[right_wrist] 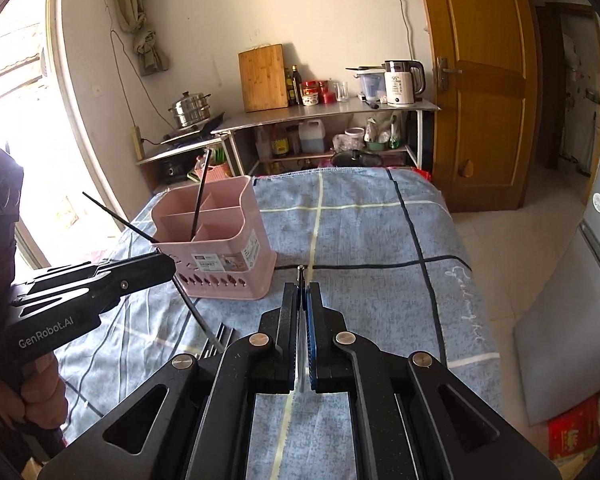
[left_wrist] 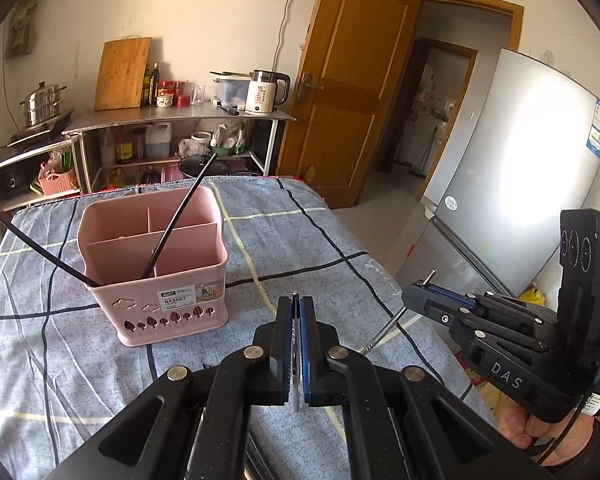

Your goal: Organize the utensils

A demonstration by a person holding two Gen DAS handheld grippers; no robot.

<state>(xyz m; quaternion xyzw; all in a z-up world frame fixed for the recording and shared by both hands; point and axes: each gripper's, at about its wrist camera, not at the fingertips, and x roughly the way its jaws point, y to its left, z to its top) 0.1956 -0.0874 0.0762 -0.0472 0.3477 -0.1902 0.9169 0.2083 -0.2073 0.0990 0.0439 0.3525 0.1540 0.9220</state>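
- My left claw (left_wrist: 296, 304) and right claw (right_wrist: 303, 286) each grasp a thin metal utensil, carrying step.
- Next: lower both into the pink basket (left_wrist: 156, 264).

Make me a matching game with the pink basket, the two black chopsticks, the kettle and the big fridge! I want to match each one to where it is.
Things:
1. pink basket
2. black chopsticks
3. kettle
4. fridge

Places:
A. on the metal shelf beside the wooden door
B. on the checked cloth
C. on the floor, right of the table
D. standing inside the basket, leaning out

Pairs: 1-B, 2-D, 3-A, 4-C
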